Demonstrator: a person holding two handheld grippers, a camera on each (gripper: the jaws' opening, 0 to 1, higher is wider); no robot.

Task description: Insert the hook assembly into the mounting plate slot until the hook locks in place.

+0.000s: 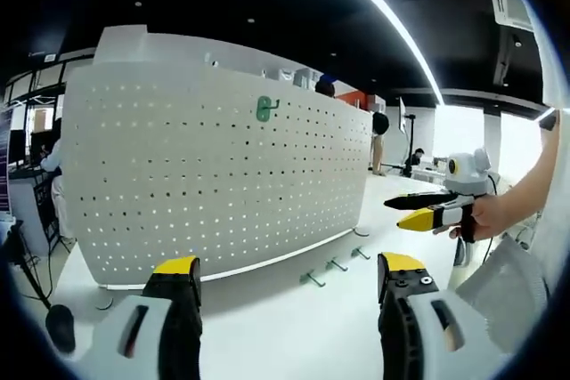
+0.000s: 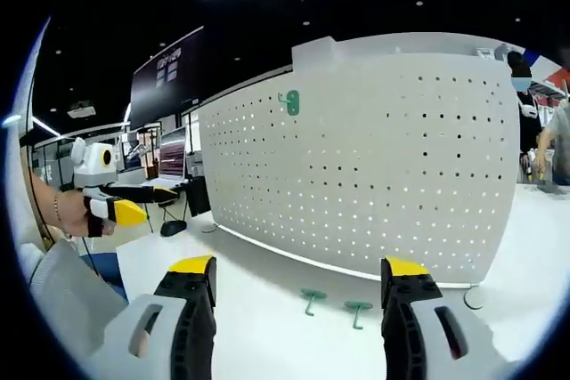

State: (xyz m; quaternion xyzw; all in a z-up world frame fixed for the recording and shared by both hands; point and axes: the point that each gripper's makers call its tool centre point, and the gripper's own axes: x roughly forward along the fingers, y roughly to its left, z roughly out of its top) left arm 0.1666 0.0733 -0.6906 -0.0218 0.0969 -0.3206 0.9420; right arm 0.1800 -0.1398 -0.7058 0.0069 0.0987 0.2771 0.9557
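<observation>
Both grippers, left and right, have jaws released; one green hook hangs on the white pegboard, others lie on the table.

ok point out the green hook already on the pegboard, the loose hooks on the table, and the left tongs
green hook on the pegboard [image 1: 265, 109], left gripper view, on its flat back plate
loose hooks on the table [image 2: 312, 298], right gripper view, on the round base of the left one
left tongs [image 1: 289, 278], left gripper view, midway between the yellow tips

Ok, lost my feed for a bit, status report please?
Left gripper and right gripper open, empty. One green plastic hook mounted on white perforated pegboard; three green hooks loose on white table. Nothing in the way.
</observation>
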